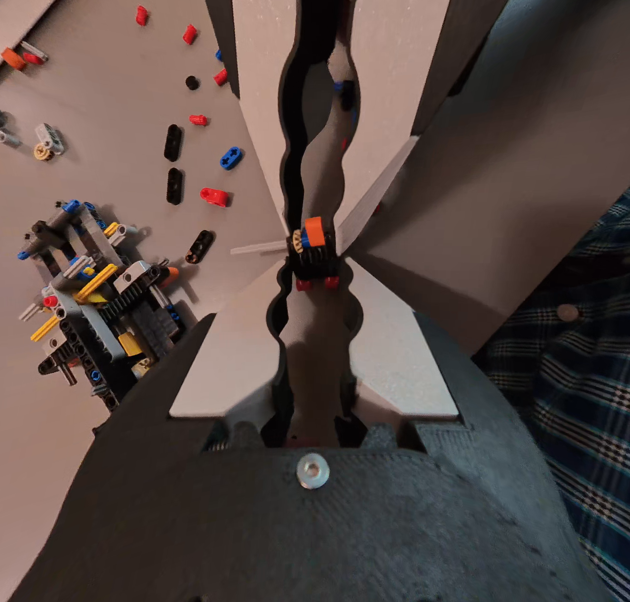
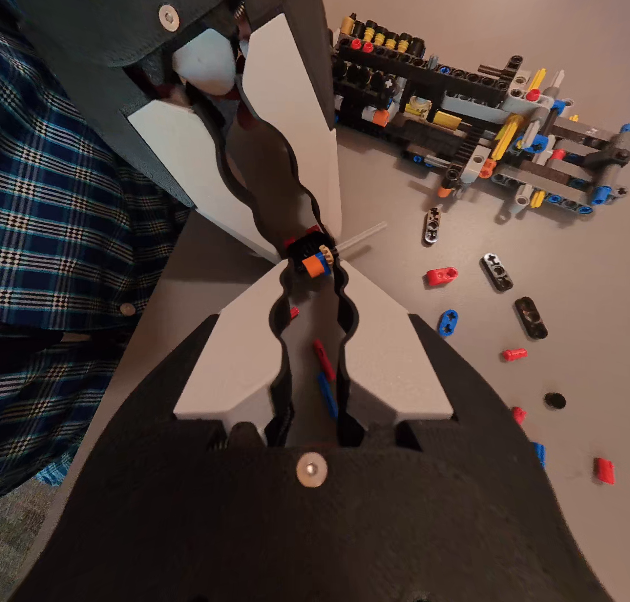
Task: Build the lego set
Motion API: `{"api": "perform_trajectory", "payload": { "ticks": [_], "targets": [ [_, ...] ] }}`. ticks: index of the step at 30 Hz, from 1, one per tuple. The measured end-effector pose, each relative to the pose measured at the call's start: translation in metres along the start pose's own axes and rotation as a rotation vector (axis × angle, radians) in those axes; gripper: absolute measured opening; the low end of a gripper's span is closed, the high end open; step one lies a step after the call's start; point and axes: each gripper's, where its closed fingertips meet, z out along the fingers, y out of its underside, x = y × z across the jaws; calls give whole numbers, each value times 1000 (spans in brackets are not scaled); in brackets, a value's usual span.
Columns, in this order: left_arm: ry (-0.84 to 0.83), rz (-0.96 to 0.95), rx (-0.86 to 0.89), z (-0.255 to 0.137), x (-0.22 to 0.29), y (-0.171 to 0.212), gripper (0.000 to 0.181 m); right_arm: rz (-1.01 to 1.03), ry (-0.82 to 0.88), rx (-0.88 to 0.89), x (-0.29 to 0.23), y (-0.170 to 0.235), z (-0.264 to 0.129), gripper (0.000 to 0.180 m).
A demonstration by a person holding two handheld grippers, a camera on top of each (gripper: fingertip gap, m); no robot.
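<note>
**Two grippers met on one small sub-assembly**

Both grippers pinched a small black sub-assembly (image 1: 315, 256) in mid-air above the table (image 1: 119, 91). It carried an orange piece (image 1: 314, 232), a blue one and a tan gear at one end, red pins (image 1: 303, 284) at the other. The left gripper (image 1: 315, 272) clamped the pin end; the right gripper (image 2: 312, 262) closed from the opposite side, tips almost touching tips. A pale axle (image 2: 361, 236) stuck out sideways, across the line between the grippers. The main model (image 2: 477, 122) lay well off to the side, nearer the left gripper by my reading, with loose red, black and blue pieces scattered between.
</note>
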Motion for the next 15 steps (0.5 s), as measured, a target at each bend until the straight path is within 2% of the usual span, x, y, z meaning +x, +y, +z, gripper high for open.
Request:
{"api": "perform_trajectory", "payload": {
  "ticks": [4,8,15],
  "targets": [
    [-49,0,60,-1,-5,-9,25,53,30,21,9,-1,-8,30],
    [-155,-7,144,-7,-17,-20,24,155,54,85,17,-7,-18,31],
    [-312,29,261,-20,-31,-35,24,373,-87,273,14,-22,-33,36]
  ]
}}
